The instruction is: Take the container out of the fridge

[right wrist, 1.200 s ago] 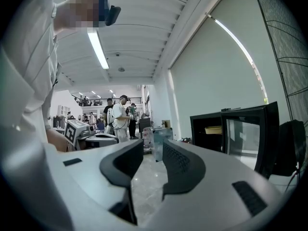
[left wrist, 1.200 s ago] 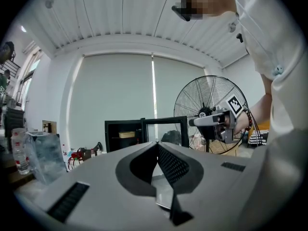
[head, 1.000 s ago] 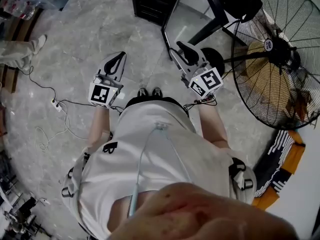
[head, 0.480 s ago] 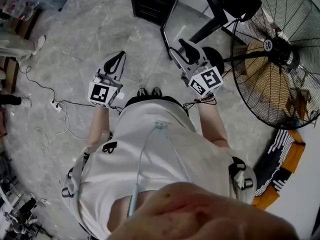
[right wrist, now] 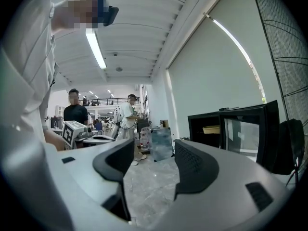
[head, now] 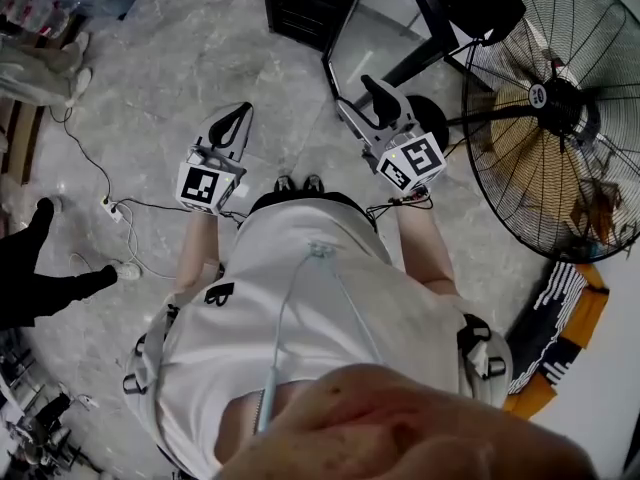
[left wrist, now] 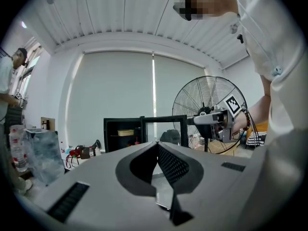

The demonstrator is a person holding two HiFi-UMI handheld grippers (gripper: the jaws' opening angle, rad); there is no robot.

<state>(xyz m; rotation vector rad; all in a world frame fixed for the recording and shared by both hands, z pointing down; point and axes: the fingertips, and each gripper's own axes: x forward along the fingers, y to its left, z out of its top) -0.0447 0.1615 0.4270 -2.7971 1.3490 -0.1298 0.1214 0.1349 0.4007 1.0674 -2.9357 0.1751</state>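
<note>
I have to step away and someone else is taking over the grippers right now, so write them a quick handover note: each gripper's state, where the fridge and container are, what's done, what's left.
Left gripper: jaws together, empty, held in the air.
Right gripper: jaws opening, nothing between them.
Container: yellowish, on the upper shelf inside the black fridge, across the floor ahead; neither gripper is near it.
Done: the fridge's glass door stands open.
Left: step up to the fridge, reach in, grip the container and bring it out.
</note>
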